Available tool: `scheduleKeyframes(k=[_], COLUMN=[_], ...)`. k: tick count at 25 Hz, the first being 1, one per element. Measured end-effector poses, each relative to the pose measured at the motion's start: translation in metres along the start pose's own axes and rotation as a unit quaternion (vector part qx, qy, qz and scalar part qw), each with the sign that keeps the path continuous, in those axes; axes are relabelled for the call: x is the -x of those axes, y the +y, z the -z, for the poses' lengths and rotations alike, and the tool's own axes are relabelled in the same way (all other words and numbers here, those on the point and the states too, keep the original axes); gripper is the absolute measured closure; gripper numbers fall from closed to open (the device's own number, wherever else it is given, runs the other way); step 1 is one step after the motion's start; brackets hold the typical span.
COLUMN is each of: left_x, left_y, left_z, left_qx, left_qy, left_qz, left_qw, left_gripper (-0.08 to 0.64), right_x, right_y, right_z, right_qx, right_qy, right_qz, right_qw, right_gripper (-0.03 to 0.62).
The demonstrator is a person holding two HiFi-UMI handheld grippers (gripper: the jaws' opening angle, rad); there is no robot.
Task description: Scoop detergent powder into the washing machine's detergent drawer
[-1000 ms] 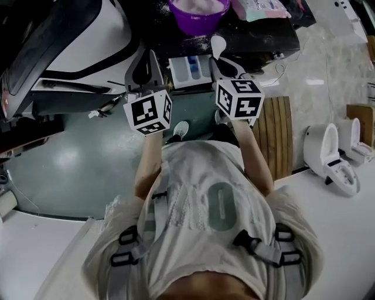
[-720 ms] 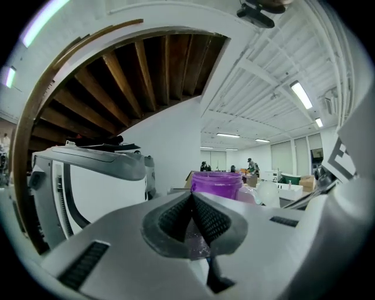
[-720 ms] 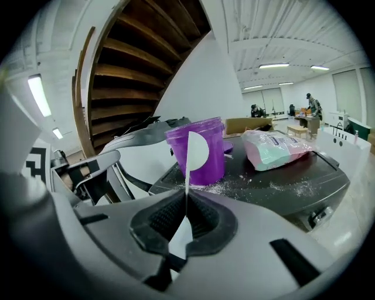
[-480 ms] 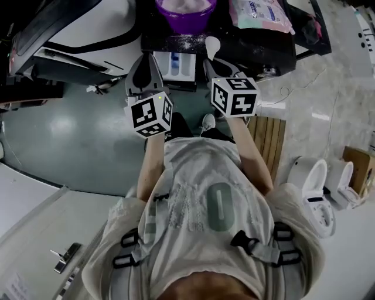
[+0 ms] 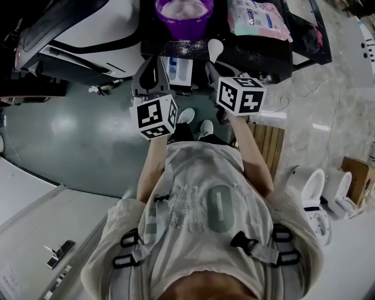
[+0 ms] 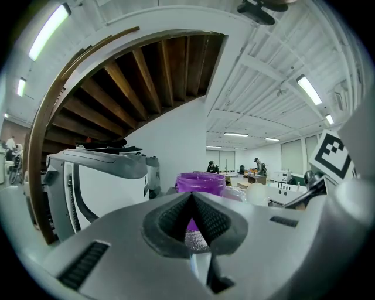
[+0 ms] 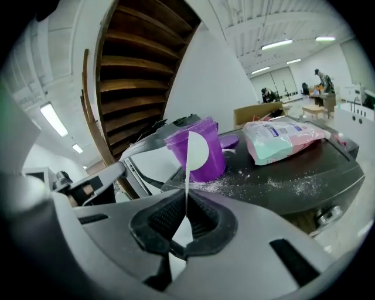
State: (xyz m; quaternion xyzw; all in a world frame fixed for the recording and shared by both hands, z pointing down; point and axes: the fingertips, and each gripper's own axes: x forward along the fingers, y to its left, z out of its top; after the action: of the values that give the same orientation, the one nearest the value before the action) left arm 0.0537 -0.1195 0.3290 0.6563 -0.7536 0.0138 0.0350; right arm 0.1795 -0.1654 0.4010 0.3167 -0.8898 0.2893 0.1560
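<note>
A purple tub (image 5: 183, 14) of white powder stands on the dark machine top, with spilled powder around it. Below it the detergent drawer (image 5: 177, 69) is pulled out, showing white and blue compartments. My right gripper (image 5: 212, 64) is shut on the handle of a white spoon (image 5: 215, 48), whose bowl points up toward the tub. In the right gripper view the spoon (image 7: 196, 149) stands upright in front of the tub (image 7: 215, 158); whether it holds powder I cannot tell. Left of the drawer my left gripper (image 5: 150, 65) is shut with nothing in it, jaws pressed together (image 6: 191, 196).
A pink and mint pouch (image 5: 259, 17) lies on the dark top (image 7: 304, 170) right of the tub. A white machine with a dark door (image 5: 70, 35) stands at the left. Wooden slats (image 5: 272, 146) and white toilets (image 5: 328, 193) are on the floor to the right.
The head view has shifted, so the tub and drawer sit differently in frame. Both grippers stay in front of the drawer; the left one has drifted slightly right. The spoon remains held.
</note>
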Motion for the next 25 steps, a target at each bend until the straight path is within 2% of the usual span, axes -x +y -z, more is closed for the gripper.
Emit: scheduleKeyframes(k=[3,5,11,17,22,25], left_x=[-0.010,-0.016,-0.036,-0.068,-0.100,-0.117], left_y=[0.004,0.006,0.017,0.032,0.044,0.050], left_z=[-0.001,-0.001,-0.018,-0.041,-0.069,-0.081], left_qx=[-0.003,-0.002,-0.012,-0.019,-0.027,-0.036], left_qy=[0.001,0.004,-0.008,-0.030,-0.056,-0.061], left_qz=[0.010,0.015,0.024,0.029,0.029,0.028], left_qw=[0.9999,0.9999,0.9996,0.9989,0.9977,0.9971], left_gripper=[0.540,0.540,0.539,0.539,0.540,0.540], right_x=[-0.007,-0.009,-0.001,-0.012,-0.035,-0.050], right_y=[0.007,0.007,0.002,-0.002,-0.002,0.001], right_z=[-0.005,-0.008,-0.046,-0.104,-0.136,-0.143], right_qx=[-0.056,-0.064,0.021,0.118,0.205,0.263], right_qy=[0.014,0.028,0.087,0.118,0.152,0.202], right_qz=[-0.034,-0.041,-0.024,0.004,0.020,0.013], right_qw=[0.998,0.997,0.996,0.986,0.967,0.943], right_gripper=[0.589,0.589,0.589,0.589,0.589,0.589])
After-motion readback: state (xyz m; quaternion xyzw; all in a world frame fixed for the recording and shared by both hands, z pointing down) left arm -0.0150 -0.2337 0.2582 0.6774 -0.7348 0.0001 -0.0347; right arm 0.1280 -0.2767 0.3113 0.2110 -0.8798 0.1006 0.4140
